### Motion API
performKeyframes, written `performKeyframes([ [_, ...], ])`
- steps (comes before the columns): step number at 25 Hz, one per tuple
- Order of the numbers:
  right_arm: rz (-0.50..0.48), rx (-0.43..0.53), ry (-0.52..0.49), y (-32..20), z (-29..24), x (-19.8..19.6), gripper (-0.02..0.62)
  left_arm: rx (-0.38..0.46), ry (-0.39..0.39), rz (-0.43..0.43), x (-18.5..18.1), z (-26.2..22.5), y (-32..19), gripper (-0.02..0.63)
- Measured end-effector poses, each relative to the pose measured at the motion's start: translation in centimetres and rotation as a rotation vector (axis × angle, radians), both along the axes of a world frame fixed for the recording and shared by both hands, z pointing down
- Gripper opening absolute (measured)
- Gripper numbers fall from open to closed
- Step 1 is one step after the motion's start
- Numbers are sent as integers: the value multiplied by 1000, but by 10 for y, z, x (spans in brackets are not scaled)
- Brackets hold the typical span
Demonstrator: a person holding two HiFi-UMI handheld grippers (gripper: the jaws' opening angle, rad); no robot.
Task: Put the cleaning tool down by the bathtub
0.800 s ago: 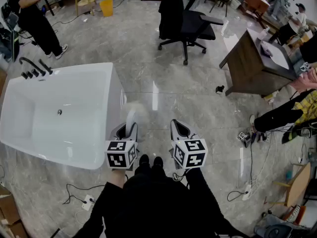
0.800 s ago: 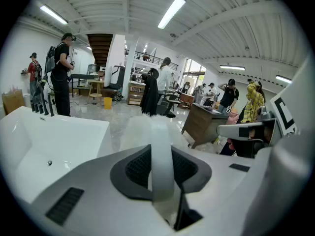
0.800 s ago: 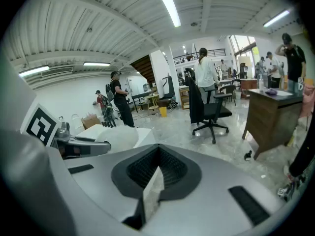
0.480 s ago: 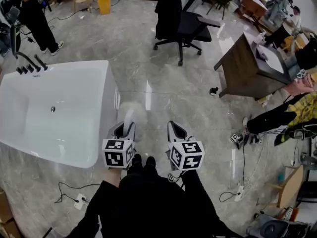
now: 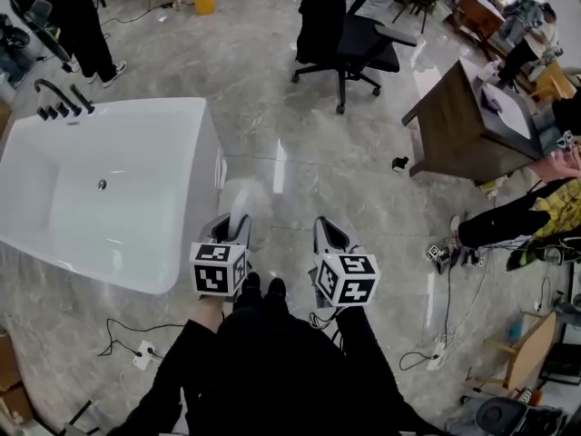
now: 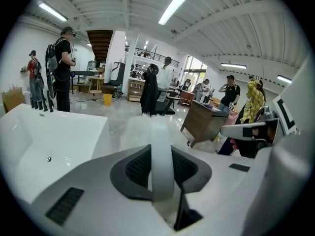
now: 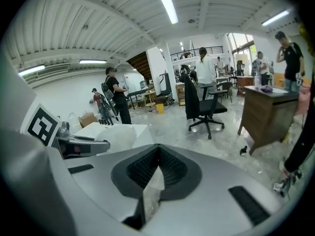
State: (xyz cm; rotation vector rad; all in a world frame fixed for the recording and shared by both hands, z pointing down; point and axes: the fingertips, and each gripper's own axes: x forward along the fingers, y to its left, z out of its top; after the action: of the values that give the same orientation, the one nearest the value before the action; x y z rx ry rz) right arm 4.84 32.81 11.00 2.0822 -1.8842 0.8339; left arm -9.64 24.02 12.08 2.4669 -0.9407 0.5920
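Note:
The white bathtub (image 5: 195, 157) stands on the grey marble floor to my left, with black taps (image 5: 60, 107) at its far end. My left gripper (image 5: 233, 232) is shut on the cleaning tool (image 5: 241, 205), a white handle with a pale fluffy head that points forward, just right of the tub's corner. In the left gripper view the handle (image 6: 161, 156) runs between the jaws of that gripper (image 6: 161, 173), with the tub (image 6: 44, 136) to the left. My right gripper (image 5: 329, 236) is level with the left one and holds nothing; its own view shows the right gripper (image 7: 157, 156) with jaws closed together.
A black office chair (image 5: 349, 39) stands ahead and a wooden desk (image 5: 458, 121) at the right. A person (image 5: 513, 216) sits low by the desk, another (image 5: 77, 21) stands beyond the tub. Cables and a power strip (image 5: 143, 352) lie on the floor near my feet.
The view has swayed slightly, so the tub and the chair shift in frame. Both grippers keep the same pose, and the tool stays in the left one.

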Motion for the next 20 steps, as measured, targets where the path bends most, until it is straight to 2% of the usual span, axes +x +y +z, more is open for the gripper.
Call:
performKeyframes([
  [4,46,-14,-56,8,8,19,0,3,-7,-31,3,2,-9,95],
  [8,60,-21,-44,10,8,39,0,8,5,-49,17,1,-19,95],
  [15,48,-48,-45,6,14,44,0,4,43,-103,25,-4,-45,95],
  [20,35,-95,-53,-11,29,42,0,-12,29,-122,26,8,-71,95],
])
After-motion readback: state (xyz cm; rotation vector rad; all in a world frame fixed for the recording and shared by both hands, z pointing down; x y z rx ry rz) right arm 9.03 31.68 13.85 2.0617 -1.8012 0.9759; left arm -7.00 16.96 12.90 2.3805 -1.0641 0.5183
